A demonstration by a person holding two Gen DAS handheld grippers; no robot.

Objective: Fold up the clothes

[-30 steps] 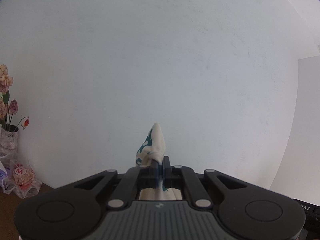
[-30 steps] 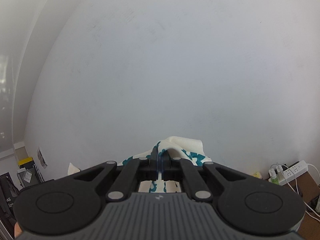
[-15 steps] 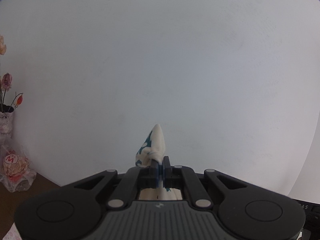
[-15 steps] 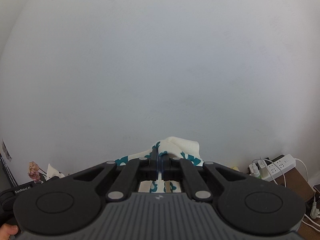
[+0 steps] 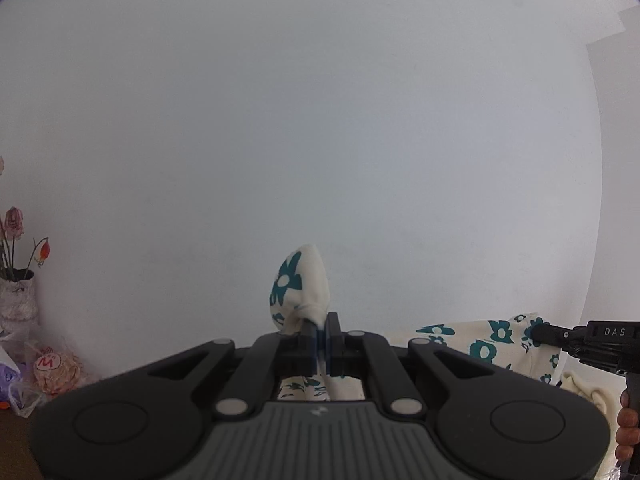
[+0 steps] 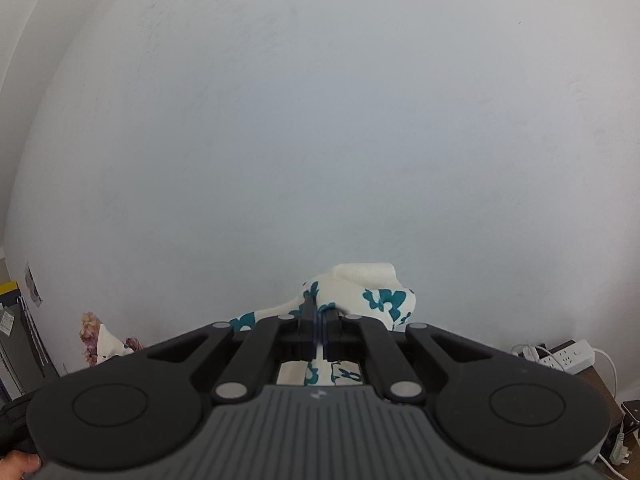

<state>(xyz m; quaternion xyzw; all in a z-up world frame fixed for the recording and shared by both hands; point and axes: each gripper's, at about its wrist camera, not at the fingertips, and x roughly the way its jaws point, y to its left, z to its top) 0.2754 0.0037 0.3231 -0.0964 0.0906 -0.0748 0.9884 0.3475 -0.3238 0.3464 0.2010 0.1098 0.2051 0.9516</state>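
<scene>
Left tongs point(image 5: 321, 330) are pinched tight on a bunched fold of the cream garment point(image 5: 298, 292) with teal flowers; a rounded tuft of the cloth sticks up just past the tips, and more of it shows under the tongs body. Right tongs point(image 6: 319, 316) are likewise clamped closed on the same garment point(image 6: 380, 296), with a hem edge and printed cloth humped just beyond the tips and trailing off to the left of them.

From the left wrist view, right of the left tongs, the garment spreads toward the other black tool point(image 5: 592, 344), marked "DAS", which seems to be the right gripper seen side-on; a hand point(image 5: 626, 432) grips its handle. Both tools point at a plain white wall point(image 5: 320, 120), so the garment hangs up in the air between the 2.

Farther off, left of the left tongs: a vase with pink flowers point(image 5: 16, 280) and a wrapped bundle point(image 5: 52, 364). Right of the right tongs: a white power strip point(image 6: 568, 356) with cables against the wall.
</scene>
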